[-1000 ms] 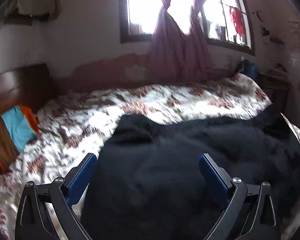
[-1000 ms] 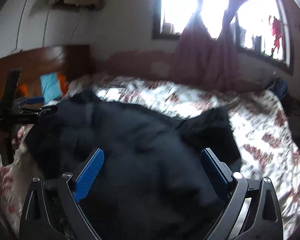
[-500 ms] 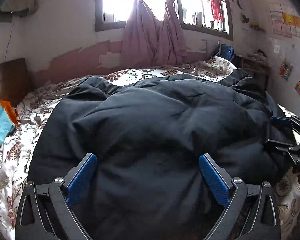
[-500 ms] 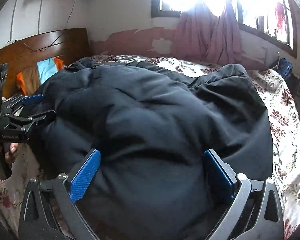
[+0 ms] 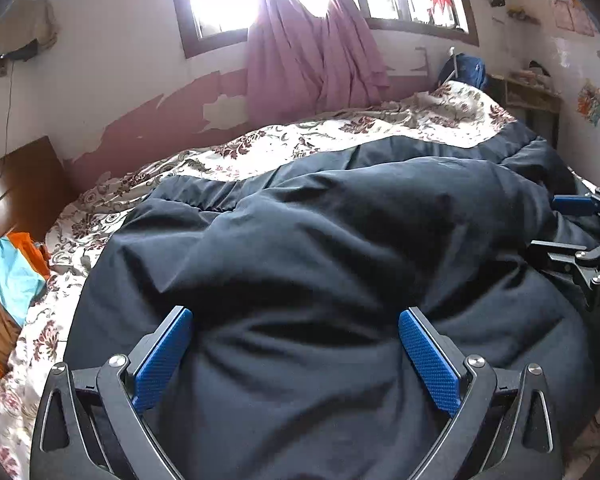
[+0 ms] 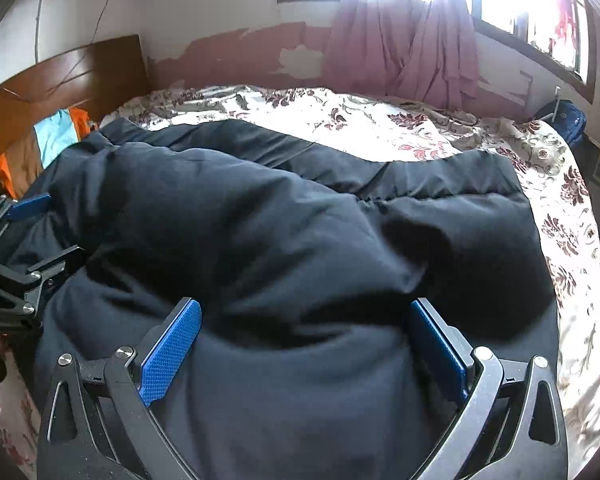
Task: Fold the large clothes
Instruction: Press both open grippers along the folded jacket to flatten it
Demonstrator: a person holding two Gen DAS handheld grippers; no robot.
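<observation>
A big dark padded coat (image 5: 320, 248) lies spread on the bed (image 5: 340, 136), and both tools hang low over its near edge. Directly ahead of the left gripper (image 5: 296, 354) the coat bulges up in a soft mound; the same mound sits right in front of the right gripper (image 6: 304, 344). Each gripper has its jaws standing wide apart, with the blue pads either side of the fabric and nothing pinched between them, so I would call both released; the right one's jaws have just been opening to that width.

As for progress, one layer looks to have been laid over another: beyond the grippers a flatter strip of the coat shows past the puffed part, ending in a straight edge against the floral bedding. So I judge a first fold is made, but the bundle is loose and bulky, and further folding and flattening remain.

The coat's long axis runs crosswise in front of the grippers, side to side along the bed, from the headboard (image 6: 60, 76) end toward the foot. Which end is collar and which hem I cannot tell.
</observation>
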